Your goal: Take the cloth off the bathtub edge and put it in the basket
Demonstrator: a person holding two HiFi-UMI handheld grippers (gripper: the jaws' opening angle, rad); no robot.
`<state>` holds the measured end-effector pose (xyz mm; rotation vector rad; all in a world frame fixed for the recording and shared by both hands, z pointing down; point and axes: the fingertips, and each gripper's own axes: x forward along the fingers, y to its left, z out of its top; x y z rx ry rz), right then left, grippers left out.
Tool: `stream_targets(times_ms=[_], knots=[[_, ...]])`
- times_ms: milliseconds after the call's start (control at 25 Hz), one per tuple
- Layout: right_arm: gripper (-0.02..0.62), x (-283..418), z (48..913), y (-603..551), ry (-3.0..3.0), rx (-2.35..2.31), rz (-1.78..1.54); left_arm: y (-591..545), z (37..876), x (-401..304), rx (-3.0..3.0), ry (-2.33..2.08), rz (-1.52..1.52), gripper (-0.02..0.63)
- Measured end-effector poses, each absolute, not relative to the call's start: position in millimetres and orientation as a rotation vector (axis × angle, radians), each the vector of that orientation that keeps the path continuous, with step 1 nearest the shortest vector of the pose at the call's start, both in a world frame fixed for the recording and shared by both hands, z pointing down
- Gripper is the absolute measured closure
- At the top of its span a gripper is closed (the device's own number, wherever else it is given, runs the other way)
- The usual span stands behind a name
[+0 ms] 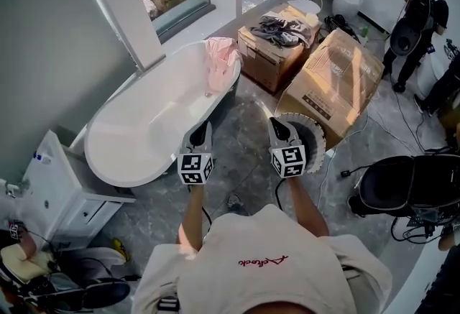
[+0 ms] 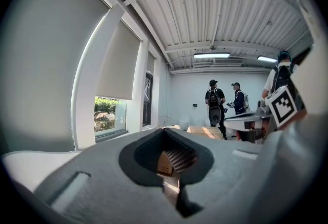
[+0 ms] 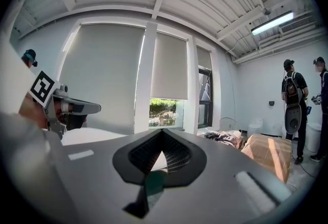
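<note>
A pink cloth (image 1: 221, 59) hangs over the far end rim of the white bathtub (image 1: 136, 134). A white round slatted basket (image 1: 314, 134) stands on the grey floor to the right of the tub, partly hidden behind my right gripper. Both grippers are held side by side in front of me, well short of the cloth. My left gripper (image 1: 203, 126) hangs over the tub's near right rim with its jaws shut and empty (image 2: 170, 154). My right gripper (image 1: 278, 123) is above the basket's left side, also shut with nothing in it (image 3: 159, 159).
A cardboard box (image 1: 277, 54) with dark clothes on top and a bigger carton (image 1: 338, 79) stand behind the basket. A white cabinet (image 1: 65, 194) sits at the tub's near left. Black equipment (image 1: 410, 187) and cables lie at the right. People (image 1: 420, 11) stand at the back right.
</note>
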<state>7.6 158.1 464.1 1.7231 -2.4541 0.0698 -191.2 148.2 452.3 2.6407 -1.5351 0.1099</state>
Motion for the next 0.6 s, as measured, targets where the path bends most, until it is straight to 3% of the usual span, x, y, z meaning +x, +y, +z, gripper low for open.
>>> stream_targets(times_ms=[600], knots=[[0.589,-6.7,469.5,36.9,-2.426,1.778,0.074,20.0,453.6,-203.5,2.689,-1.482,0.121,0.606]])
